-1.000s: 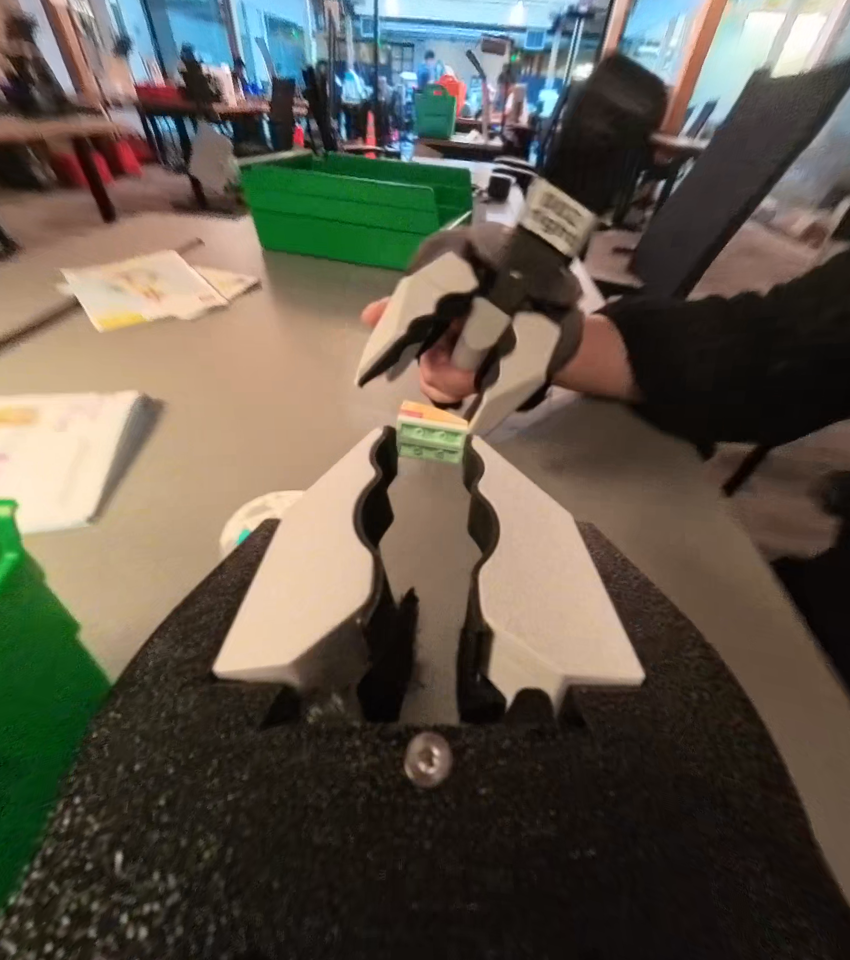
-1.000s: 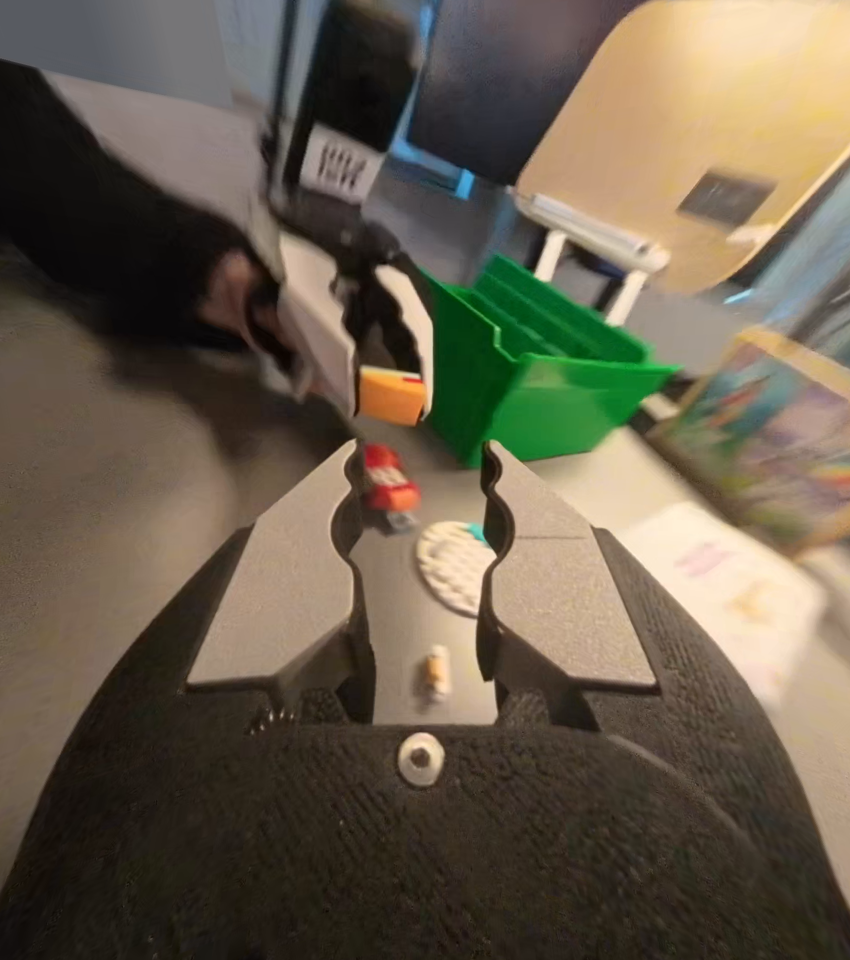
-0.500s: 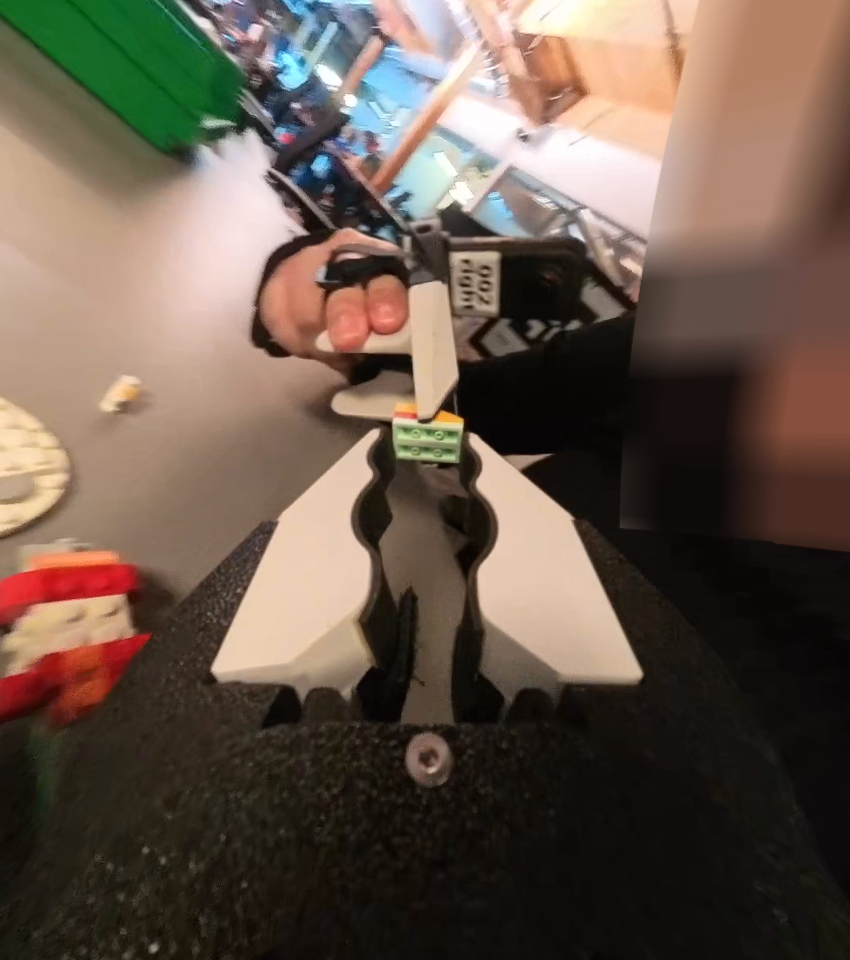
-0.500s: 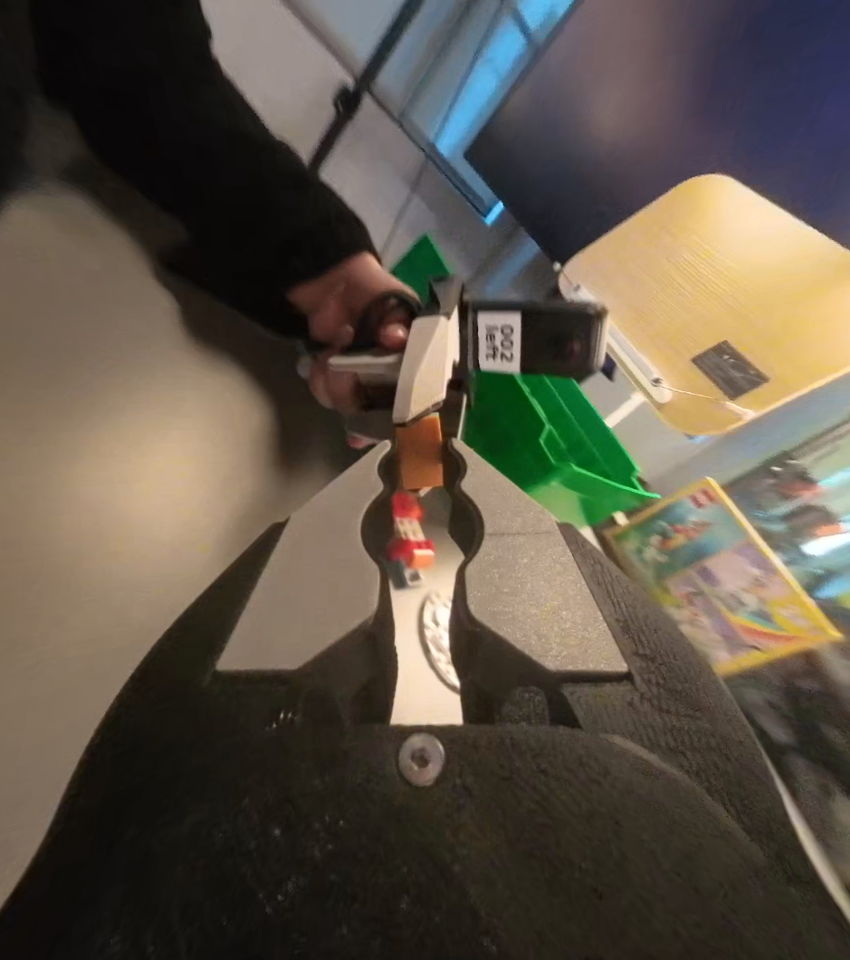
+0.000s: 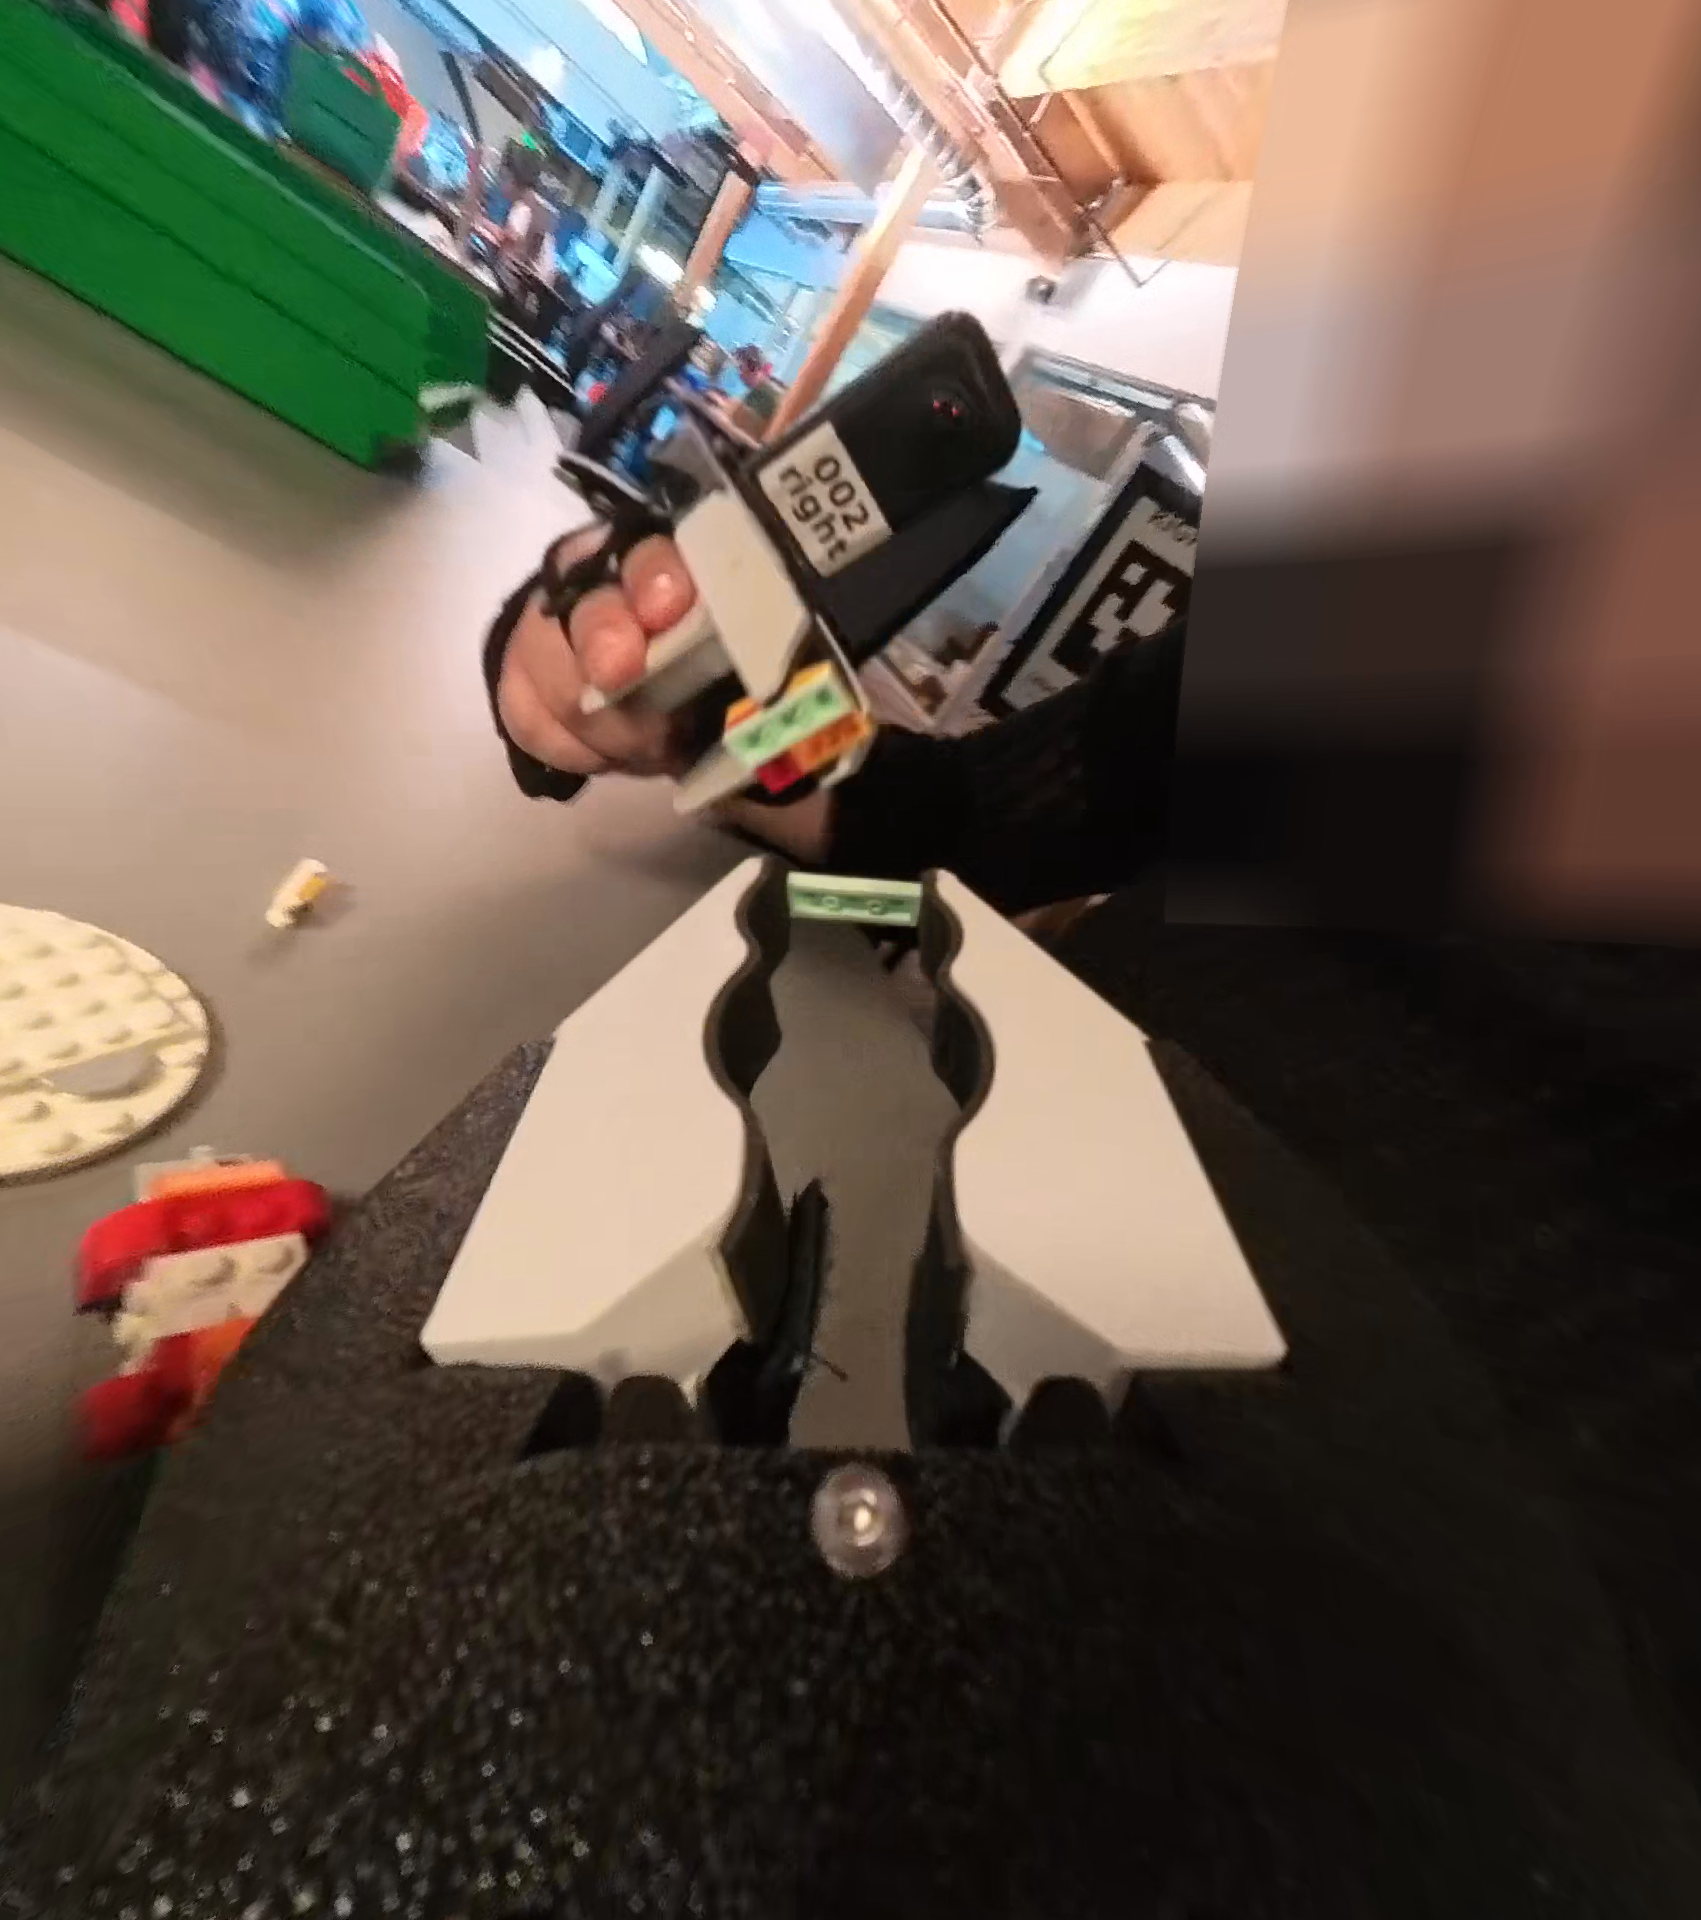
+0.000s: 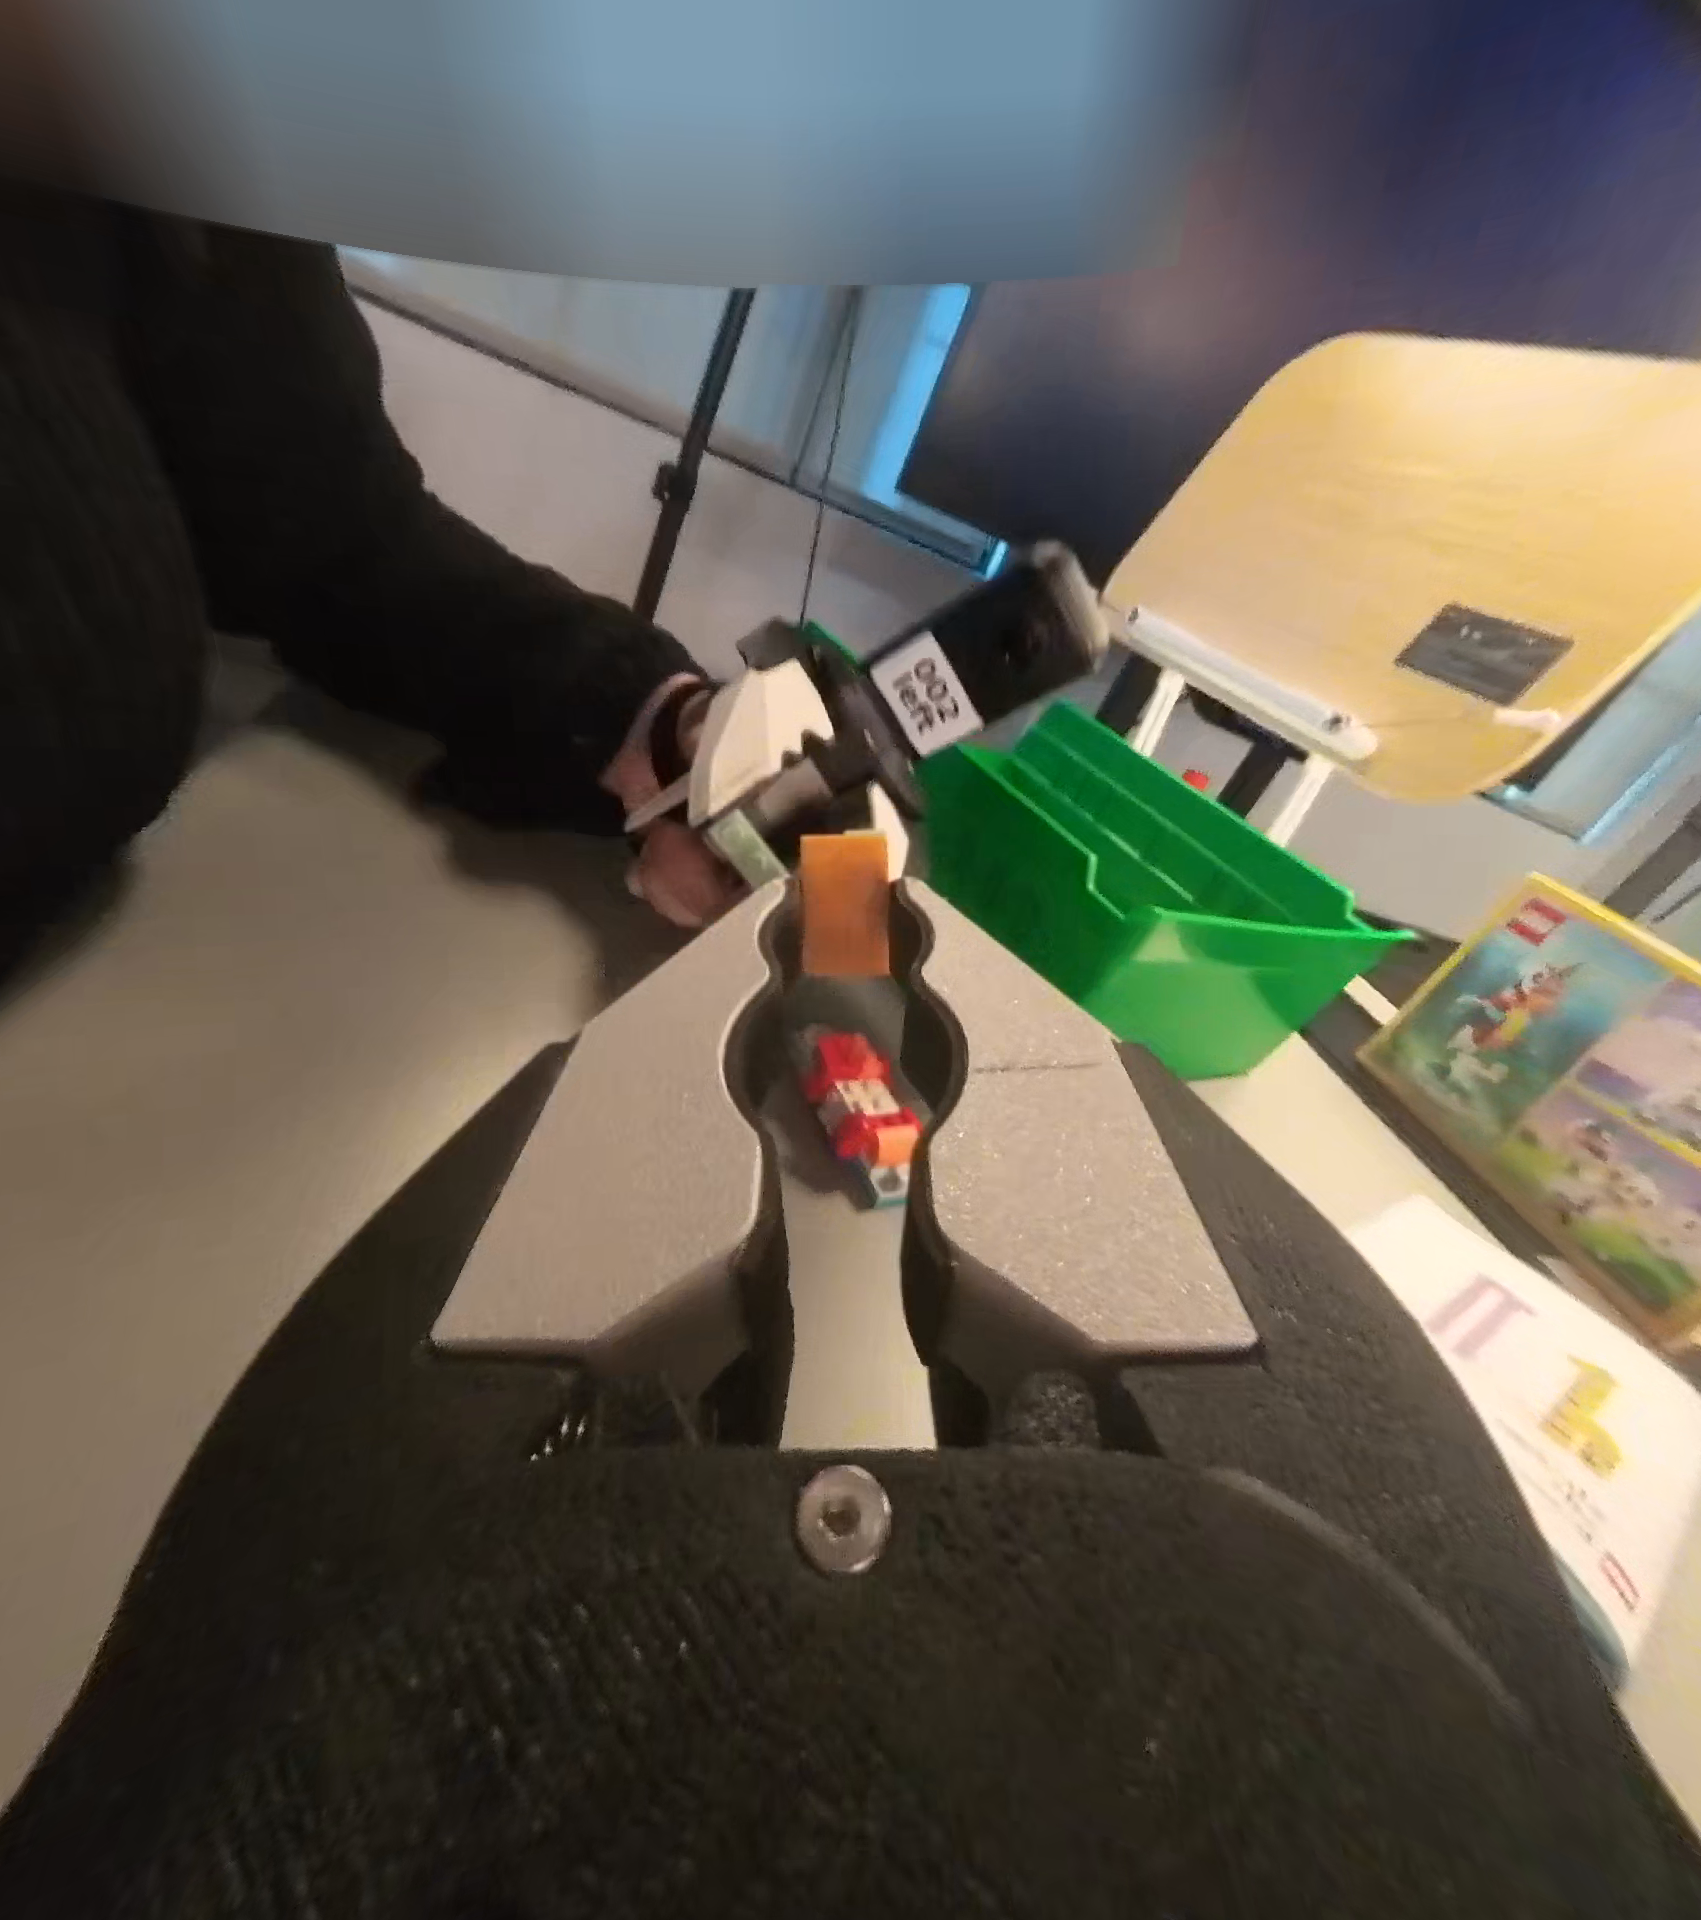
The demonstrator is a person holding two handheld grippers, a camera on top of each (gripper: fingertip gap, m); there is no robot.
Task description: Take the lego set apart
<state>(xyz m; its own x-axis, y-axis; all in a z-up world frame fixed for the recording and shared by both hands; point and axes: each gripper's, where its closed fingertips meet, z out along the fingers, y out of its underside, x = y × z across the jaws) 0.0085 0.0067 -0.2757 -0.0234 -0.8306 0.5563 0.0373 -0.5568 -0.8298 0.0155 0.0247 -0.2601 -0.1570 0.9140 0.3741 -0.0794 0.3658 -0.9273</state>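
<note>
My left gripper (image 5: 852, 885) is shut on a thin light-green plate (image 5: 854, 896), pinched at the fingertips. In the left wrist view my right gripper (image 5: 778, 743) sits just beyond it, raised and tilted. It is shut on a small brick stack (image 5: 799, 722) with a light-green top and orange, red and yellow parts. In the right wrist view my right gripper (image 6: 844, 896) clamps that stack, which shows as an orange face (image 6: 846, 914). My left gripper (image 6: 815, 831) holds the green plate (image 6: 742, 840) just behind it. The plate and the stack are apart.
A red, white and orange lego assembly (image 5: 191, 1278) lies on the grey table (image 5: 202, 675), also below my right jaws (image 6: 851, 1091). A white round studded plate (image 5: 15, 1049) and a small white-yellow piece (image 5: 300, 891) lie nearby. A green bin (image 6: 1137, 914), a lego box (image 6: 1594, 1091) and a booklet (image 6: 1552, 1403) sit at the right. Left and right tips are no more than a few centimetres apart. The small white-yellow piece (image 5: 300, 891) is about 15 centimetres from both grippers' fingertips.
The right gripper closed on the stack that the left gripper held. The stack has split: the left gripper keeps the green plate and the right has pulled away with the rest.
</note>
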